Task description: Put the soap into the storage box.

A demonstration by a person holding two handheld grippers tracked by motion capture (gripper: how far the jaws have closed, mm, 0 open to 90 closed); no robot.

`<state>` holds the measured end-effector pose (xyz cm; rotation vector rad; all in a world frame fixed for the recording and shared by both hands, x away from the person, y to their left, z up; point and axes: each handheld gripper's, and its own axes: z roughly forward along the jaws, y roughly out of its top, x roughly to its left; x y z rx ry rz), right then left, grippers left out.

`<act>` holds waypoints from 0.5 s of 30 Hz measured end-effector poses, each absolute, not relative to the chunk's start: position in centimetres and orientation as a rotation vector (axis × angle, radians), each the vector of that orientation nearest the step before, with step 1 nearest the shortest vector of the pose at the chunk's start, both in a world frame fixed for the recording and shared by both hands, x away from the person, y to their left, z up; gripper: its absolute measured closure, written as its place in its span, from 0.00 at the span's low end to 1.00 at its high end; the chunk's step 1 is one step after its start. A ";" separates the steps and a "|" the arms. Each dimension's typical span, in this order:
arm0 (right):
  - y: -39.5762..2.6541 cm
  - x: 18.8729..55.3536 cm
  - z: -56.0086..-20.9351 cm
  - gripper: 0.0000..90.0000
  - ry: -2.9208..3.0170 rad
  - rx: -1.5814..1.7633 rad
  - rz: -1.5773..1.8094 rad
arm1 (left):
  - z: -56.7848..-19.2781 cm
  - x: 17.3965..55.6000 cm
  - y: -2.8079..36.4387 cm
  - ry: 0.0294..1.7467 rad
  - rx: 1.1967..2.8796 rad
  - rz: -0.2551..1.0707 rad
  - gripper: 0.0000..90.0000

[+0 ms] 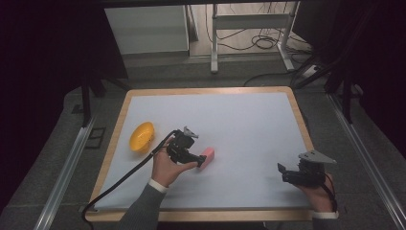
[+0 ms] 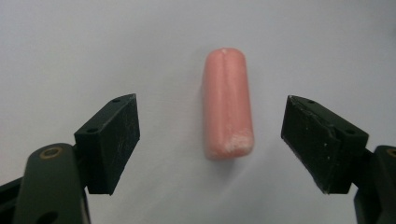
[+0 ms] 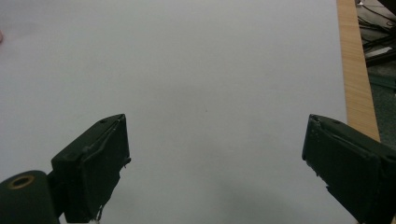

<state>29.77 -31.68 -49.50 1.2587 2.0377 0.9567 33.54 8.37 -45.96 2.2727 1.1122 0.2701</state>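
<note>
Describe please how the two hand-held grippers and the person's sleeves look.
Both are black. The left hand-held gripper trails a black cable; the right hand-held gripper carries a grey three-cornered plate. Their blocky black jaws are scuffed. The sleeves are grey with white cuffs.

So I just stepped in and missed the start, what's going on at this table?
A person is working at a white-covered table with a hand-held gripper in each hand. The left gripper is open, its jaws standing either side of a pink sausage-shaped piece lying on the table, not touching it. The right gripper is also open, over bare surface near the table's right edge. A yellow bowl sits apart at the left.
</note>
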 end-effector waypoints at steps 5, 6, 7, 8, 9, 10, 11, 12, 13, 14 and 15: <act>-31.7 29.9 -49.6 0.08 2.040 1.262 0.947 | -47.0 34.2 7.5 1.115 2.300 0.243 0.22; -31.7 29.9 -49.7 0.08 2.041 1.263 0.946 | -47.0 34.2 7.5 1.115 2.300 0.243 0.22; -31.7 29.9 -49.7 0.08 2.041 1.262 0.946 | -47.1 34.2 7.2 1.111 2.312 0.247 0.22; -31.7 29.9 -49.7 0.08 2.042 1.262 0.947 | -47.1 34.2 6.8 1.104 2.314 0.241 0.22; -31.7 29.9 -49.7 0.08 2.042 1.262 0.947 | -47.1 34.2 6.5 1.089 2.322 0.242 0.22; -31.7 29.9 -49.7 0.08 2.043 1.260 0.945 | -47.1 34.3 6.3 1.086 2.323 0.234 0.22; -31.7 29.8 -49.7 0.08 2.043 1.255 0.945 | -47.2 34.4 6.0 1.092 2.330 0.241 0.22; -31.7 29.8 -49.7 0.08 2.043 1.256 0.947 | -47.3 34.5 5.8 1.093 2.340 0.247 0.22; -31.7 29.8 -49.7 0.08 2.043 1.256 0.947 | -47.4 34.6 5.6 1.092 2.343 0.241 0.22; -31.7 29.8 -49.7 0.08 2.041 1.257 0.952 | -47.5 34.6 5.4 1.088 2.351 0.238 0.22; -31.7 29.8 -49.7 0.08 2.042 1.256 0.953 | -47.7 34.7 5.2 1.088 2.360 0.243 0.23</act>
